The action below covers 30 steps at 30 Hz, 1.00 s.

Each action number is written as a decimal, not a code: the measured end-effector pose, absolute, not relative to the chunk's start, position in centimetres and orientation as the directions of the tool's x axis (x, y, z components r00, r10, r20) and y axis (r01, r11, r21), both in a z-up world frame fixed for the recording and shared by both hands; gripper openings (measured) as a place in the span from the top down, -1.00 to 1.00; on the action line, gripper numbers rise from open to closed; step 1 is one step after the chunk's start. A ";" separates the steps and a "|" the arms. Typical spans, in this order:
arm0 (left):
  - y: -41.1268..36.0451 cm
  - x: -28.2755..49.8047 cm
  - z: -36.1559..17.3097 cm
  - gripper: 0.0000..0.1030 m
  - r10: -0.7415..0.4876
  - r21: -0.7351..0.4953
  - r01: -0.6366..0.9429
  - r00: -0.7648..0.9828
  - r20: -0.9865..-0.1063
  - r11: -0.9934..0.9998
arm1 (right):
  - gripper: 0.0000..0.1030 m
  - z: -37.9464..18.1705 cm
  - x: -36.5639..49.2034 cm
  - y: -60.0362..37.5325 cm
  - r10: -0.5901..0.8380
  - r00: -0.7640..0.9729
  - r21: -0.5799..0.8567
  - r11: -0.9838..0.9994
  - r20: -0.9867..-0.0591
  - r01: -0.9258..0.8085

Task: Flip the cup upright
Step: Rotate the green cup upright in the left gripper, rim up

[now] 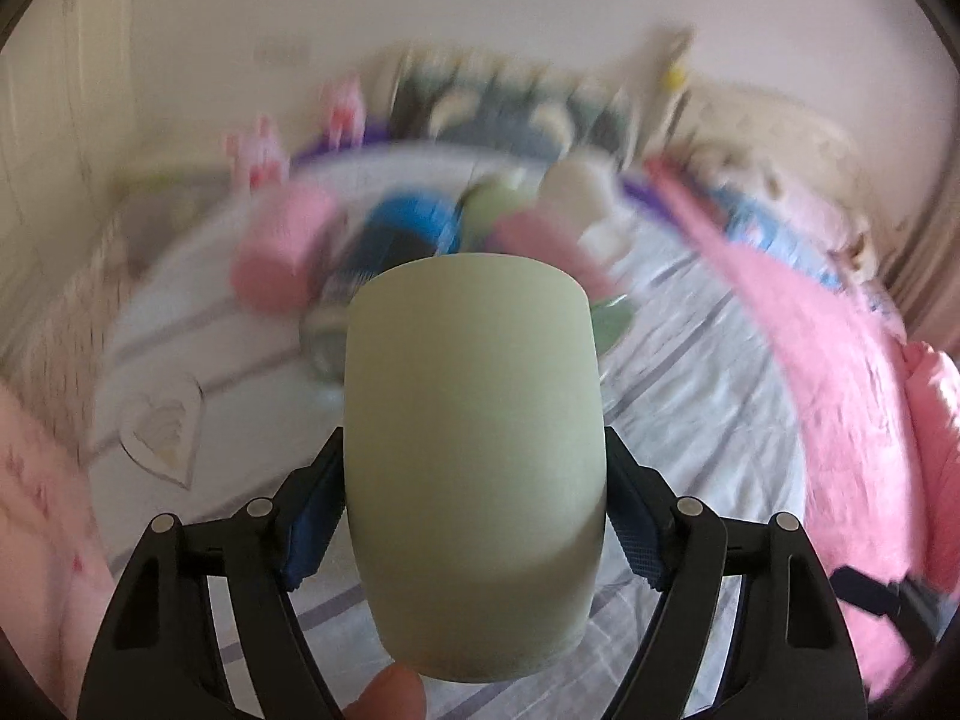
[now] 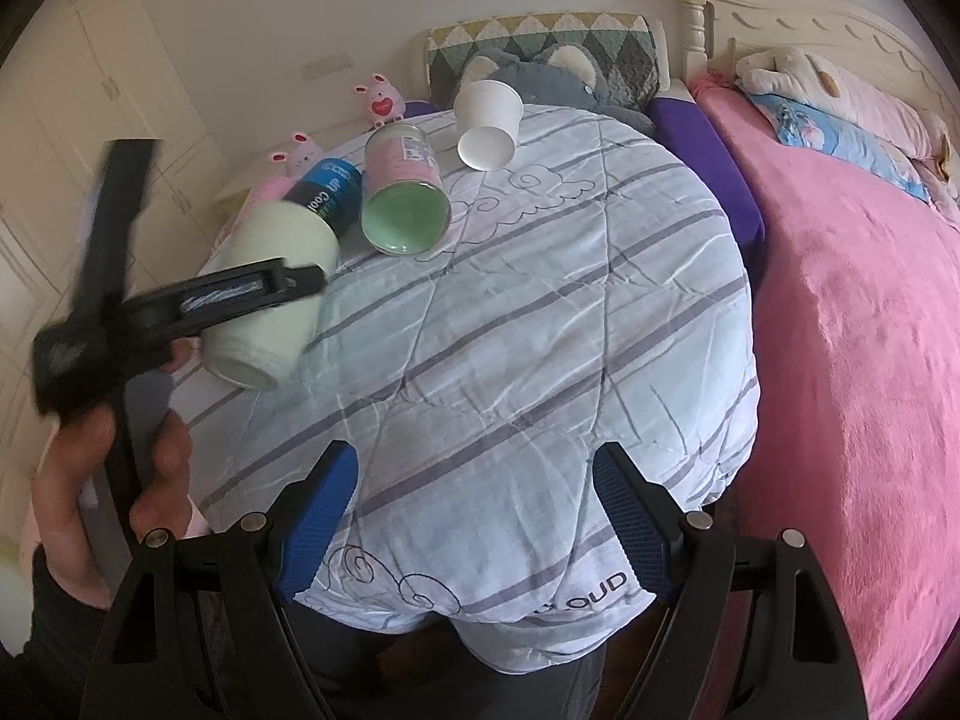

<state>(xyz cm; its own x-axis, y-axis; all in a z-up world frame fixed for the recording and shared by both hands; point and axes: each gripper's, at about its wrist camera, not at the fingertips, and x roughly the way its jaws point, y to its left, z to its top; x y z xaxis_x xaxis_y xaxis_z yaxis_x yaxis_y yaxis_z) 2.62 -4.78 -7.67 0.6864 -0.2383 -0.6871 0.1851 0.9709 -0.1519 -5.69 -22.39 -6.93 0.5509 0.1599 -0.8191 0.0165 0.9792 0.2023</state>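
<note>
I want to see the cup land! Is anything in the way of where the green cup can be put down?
Nothing visible. The left gripper holds the green cup at the quilt's left side. The quilt below and beside it looks bare; the blue can and pink cup lie farther back.

Pale green cup (image 1: 474,456), white grey-striped quilt (image 2: 540,360), pink blanket (image 2: 852,330).
</note>
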 end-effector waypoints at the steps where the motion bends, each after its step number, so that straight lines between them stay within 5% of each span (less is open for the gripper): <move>1: -4.9 1.4 -7.4 -0.53 -0.229 -0.129 0.192 0.733 -0.640 0.973 | -0.59 -7.1 -5.7 -22.5 0.159 0.548 0.202 0.979 -0.821 0.019; 10: -6.4 -4.7 -10.5 -0.53 -0.060 0.105 0.108 0.921 -0.384 0.989 | -0.59 -10.2 -8.5 -22.2 0.147 0.510 0.194 0.980 -0.848 0.041; 30: -5.3 -9.8 -12.0 -0.55 -0.127 0.101 0.168 0.937 -0.327 0.981 | -0.59 -9.2 -13.8 -20.6 0.064 0.578 0.138 0.987 -0.814 0.086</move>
